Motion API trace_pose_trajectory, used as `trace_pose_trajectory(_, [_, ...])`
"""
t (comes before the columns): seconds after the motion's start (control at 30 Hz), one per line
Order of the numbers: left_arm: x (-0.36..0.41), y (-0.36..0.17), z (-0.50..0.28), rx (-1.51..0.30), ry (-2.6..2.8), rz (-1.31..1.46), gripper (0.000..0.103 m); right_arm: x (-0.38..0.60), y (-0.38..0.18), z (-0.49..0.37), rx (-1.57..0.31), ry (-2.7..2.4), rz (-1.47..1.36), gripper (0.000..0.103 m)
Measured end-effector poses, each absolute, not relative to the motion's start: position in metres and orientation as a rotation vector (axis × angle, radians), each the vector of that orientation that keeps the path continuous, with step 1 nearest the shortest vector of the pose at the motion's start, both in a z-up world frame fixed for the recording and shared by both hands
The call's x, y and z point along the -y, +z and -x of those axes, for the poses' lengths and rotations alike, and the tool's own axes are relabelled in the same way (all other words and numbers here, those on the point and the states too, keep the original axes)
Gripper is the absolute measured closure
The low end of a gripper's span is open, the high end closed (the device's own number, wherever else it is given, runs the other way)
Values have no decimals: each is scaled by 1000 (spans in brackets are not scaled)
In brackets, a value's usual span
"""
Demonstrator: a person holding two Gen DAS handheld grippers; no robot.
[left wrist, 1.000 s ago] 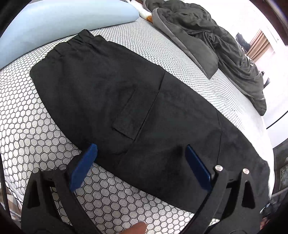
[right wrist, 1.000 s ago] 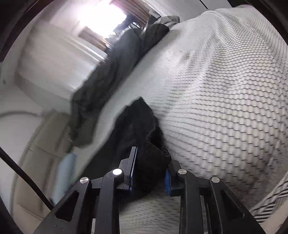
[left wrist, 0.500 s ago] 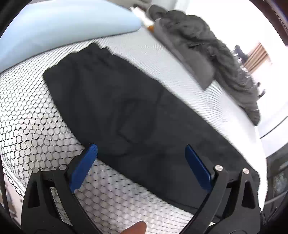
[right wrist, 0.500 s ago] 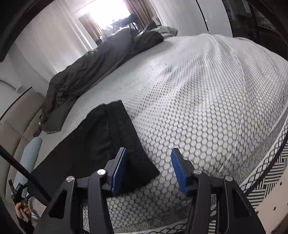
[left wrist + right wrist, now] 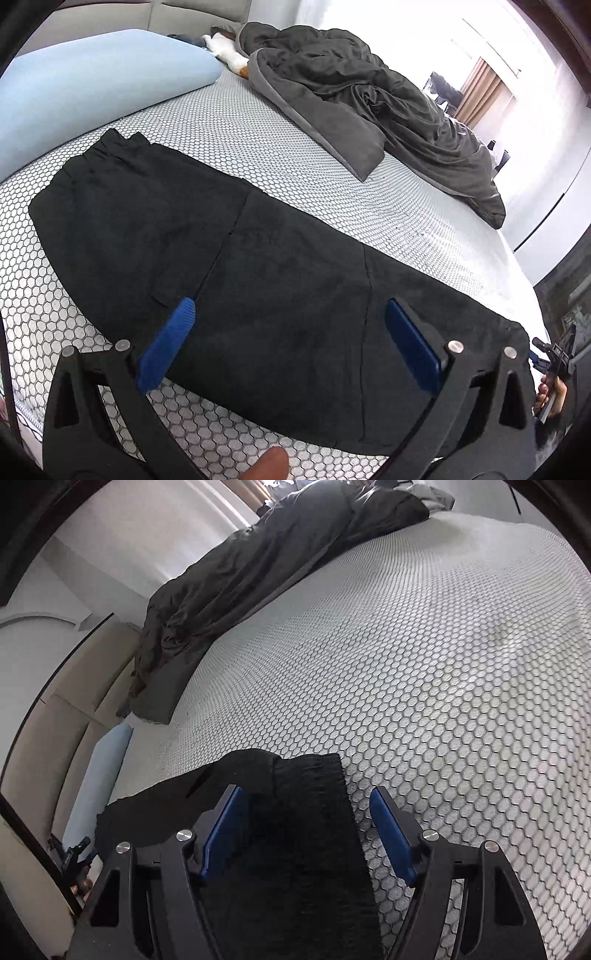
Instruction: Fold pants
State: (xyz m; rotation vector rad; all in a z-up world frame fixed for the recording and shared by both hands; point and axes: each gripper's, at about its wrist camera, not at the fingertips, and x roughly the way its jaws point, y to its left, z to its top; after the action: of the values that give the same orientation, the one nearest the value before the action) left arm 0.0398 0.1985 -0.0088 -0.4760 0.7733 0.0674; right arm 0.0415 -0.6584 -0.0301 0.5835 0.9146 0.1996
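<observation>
On the honeycomb-patterned mattress [image 5: 332,177], the black pants [image 5: 258,280] lie flat along its near edge. The right gripper [image 5: 308,834], clamped on the hem a second ago, is opening above it; the left gripper [image 5: 291,343] stays spread, empty.

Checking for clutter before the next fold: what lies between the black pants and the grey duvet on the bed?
Nothing: the left wrist view shows only bare honeycomb-patterned mattress between the black pants and the grey duvet.
</observation>
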Motion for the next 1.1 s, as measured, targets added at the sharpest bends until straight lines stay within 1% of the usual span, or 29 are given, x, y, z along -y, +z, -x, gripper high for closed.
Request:
trace_pose_trajectory(0.1, [-201,-13,-45,-782,78,490,1,657,-34,-41,-907,310,-567,33])
trace_pose_trajectory(0.2, [-207,-16,-52,-787,88,491,1,649,-16,-32,-827,440,-511,33])
trace_pose_trajectory(0.3, [-206,-19,-58,-794,92,485,1,648,-12,-39,-819,522,-521,33])
trace_pose_trajectory(0.33, [-207,-20,-54,-795,93,484,1,652,-15,-42,-827,539,-531,34])
trace_pose_trajectory(0.4, [-205,-20,-54,-793,90,484,1,657,-18,-47,-862,558,-547,44])
trace_pose_trajectory(0.47, [-204,-19,-54,-789,92,478,1,651,-20,-69,-856,595,-561,46])
trace_pose_trajectory(0.67, [-204,-20,-55,-788,101,481,1,662,-7,-72,-766,695,-627,46])
trace_pose_trajectory(0.77, [-202,-21,-55,-790,104,476,1,665,-8,-79,-783,684,-633,46])
trace_pose_trajectory(0.87, [-201,-21,-57,-792,104,473,1,658,0,-84,-759,694,-621,46])
trace_pose_trajectory(0.93, [-200,-23,-60,-797,103,468,1,650,-5,-89,-832,636,-583,46])
trace_pose_trajectory(0.97, [-198,-23,-62,-800,103,465,1,646,-10,-95,-901,585,-563,54])
trace_pose_trajectory(1.0, [-197,-24,-62,-802,103,462,1,642,-16,-100,-966,538,-534,68])
trace_pose_trajectory(1.07, [-194,-25,-64,-809,107,448,1,636,-19,-103,-998,468,-493,84])
trace_pose_trajectory(1.1, [-193,-25,-65,-813,114,434,1,635,-16,-102,-975,428,-478,92])
